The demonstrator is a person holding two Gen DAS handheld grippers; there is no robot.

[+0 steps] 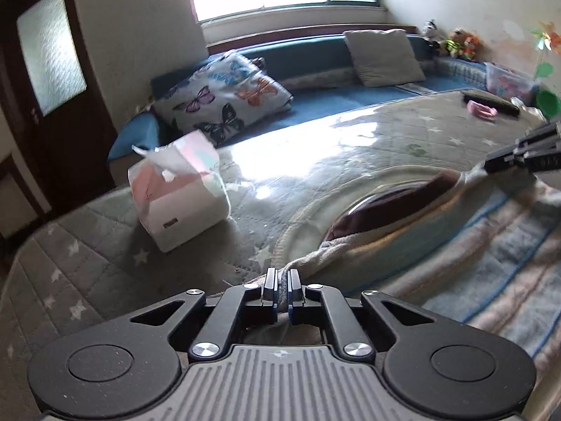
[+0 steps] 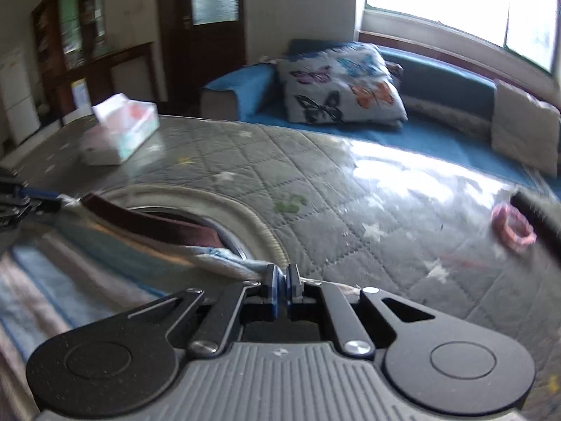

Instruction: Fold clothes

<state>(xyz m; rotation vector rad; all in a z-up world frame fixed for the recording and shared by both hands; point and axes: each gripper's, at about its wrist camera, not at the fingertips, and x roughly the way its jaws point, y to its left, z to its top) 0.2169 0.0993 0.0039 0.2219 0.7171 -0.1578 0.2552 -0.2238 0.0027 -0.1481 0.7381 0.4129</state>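
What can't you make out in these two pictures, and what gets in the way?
- Striped garment: its near part is cut off by the frame edge in both views.
- Right gripper: mostly off the left wrist view's right edge.
- Pink thing beyond the garment: motion blur hides what it is.
- Toys by the window: too small.

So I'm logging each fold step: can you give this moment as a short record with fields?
surface: quilted star-patterned mat
garment: striped towelling garment, neck opening stretched between the two grippers
left gripper: shut on garment edge
right gripper: shut on garment edge
nearby: tissue box, pink ring
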